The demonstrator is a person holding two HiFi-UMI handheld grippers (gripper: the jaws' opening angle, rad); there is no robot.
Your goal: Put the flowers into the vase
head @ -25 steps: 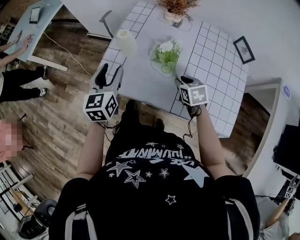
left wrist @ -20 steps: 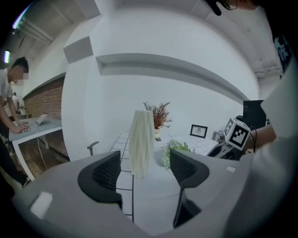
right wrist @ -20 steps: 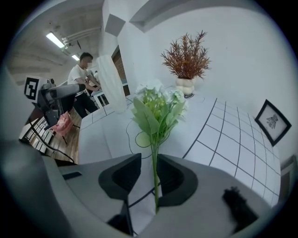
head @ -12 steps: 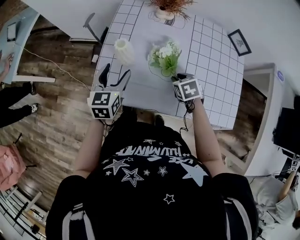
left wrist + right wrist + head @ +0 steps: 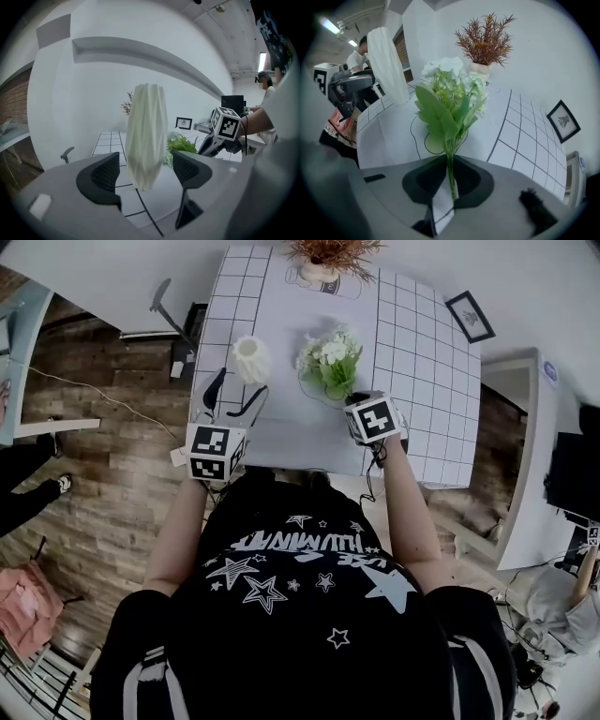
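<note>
By the front edge of the tabletop (image 5: 300, 442), flowers (image 5: 450, 101) just pinched between fingers of the right gripper (image 5: 451, 187); vase (image 5: 146, 131) untouched ahead of just-widened fingers of the left gripper (image 5: 145, 174); thin stems may be dropped.

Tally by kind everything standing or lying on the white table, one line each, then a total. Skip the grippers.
vase: 1
bunch of flowers: 1
potted plant: 1
picture frame: 1
Total: 4
</note>
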